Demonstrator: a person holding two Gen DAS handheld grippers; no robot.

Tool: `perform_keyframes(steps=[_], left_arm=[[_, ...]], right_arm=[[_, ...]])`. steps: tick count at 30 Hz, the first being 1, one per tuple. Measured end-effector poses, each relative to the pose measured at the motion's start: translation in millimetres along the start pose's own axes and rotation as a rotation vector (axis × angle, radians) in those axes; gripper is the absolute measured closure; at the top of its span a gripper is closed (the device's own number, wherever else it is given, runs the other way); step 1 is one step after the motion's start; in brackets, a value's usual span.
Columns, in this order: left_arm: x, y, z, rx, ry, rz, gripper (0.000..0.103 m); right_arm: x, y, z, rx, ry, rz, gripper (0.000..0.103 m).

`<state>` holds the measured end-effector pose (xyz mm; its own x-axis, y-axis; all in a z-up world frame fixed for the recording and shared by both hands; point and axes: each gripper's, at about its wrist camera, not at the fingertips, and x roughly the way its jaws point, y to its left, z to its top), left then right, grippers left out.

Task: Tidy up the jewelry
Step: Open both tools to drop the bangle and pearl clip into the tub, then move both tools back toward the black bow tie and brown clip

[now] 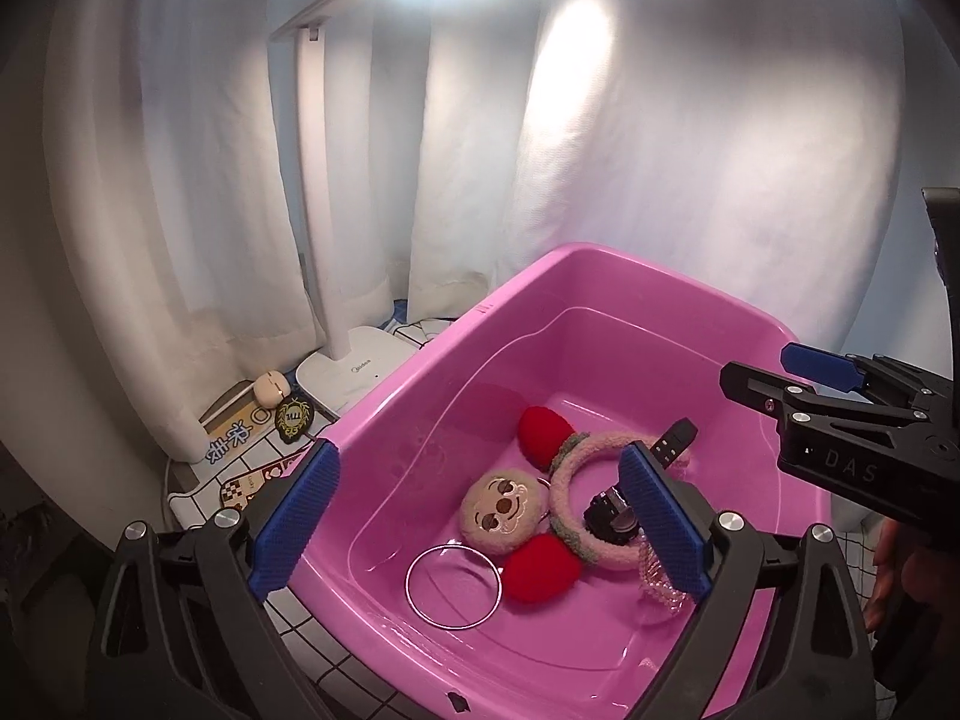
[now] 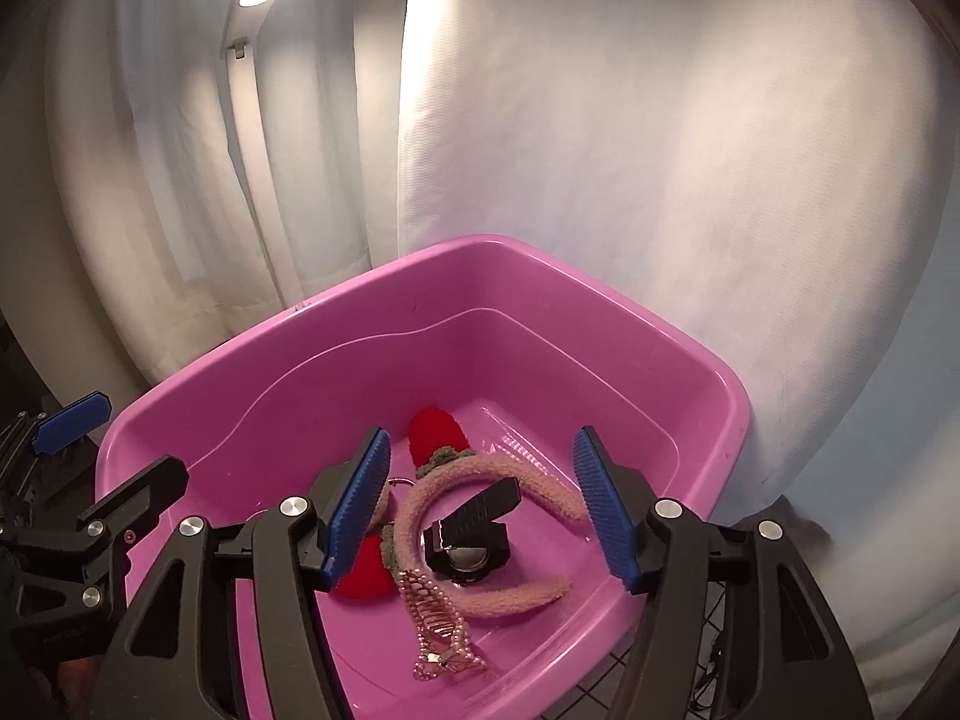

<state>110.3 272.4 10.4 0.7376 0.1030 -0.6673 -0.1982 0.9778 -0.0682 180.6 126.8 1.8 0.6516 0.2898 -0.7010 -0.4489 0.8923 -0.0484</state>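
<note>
Left wrist view: left gripper (image 1: 477, 519) hangs over the near-left part of the pink tub (image 1: 606, 267), jaws spread wide w/ nothing between the blue pads. Inside the tub: fuzzy pink headband (image 1: 579, 456) w/ two red pom ears, a plush face charm (image 1: 503, 503) lying against its left side, a black watch (image 1: 612, 516) inside the headband loop w/ strap pointing up-right, a thin clear bangle (image 1: 453, 587) flat on the tub floor in front of the charm, and a beaded hair clip (image 1: 657, 573) partly hidden behind the right pad. Right gripper (image 1: 798, 381) enters from the right edge above the tub rim. A white desk lamp (image 1: 354, 360) stands left of the tub, w/ white curtains (image 1: 690, 150) behind.

Right wrist view: right gripper (image 2: 483, 504) is over the tub (image 2: 708, 462), jaws wide apart, holding nothing. Between the pads lie the headband (image 2: 534, 474) and watch (image 2: 471, 540); the hair clip (image 2: 438, 630) sits nearer the camera, touching the headband's lower arm. The charm is mostly hidden behind the left pad. The left gripper (image 2: 105, 438) shows at the left edge by the tub rim.
</note>
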Motion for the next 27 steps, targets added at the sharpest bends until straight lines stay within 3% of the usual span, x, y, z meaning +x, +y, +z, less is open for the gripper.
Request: perform_keyframes(steps=[17, 27], left_arm=[[-12, -12, 3, -0.001, -0.005, 0.019, 0.011], [-33, -28, -3, -0.007, -0.016, -0.005, 0.011]], right_arm=[[-33, -16, -6, 0.051, -0.062, 0.010, 0.042], [-63, -37, -29, 0.099, -0.091, 0.017, 0.042]])
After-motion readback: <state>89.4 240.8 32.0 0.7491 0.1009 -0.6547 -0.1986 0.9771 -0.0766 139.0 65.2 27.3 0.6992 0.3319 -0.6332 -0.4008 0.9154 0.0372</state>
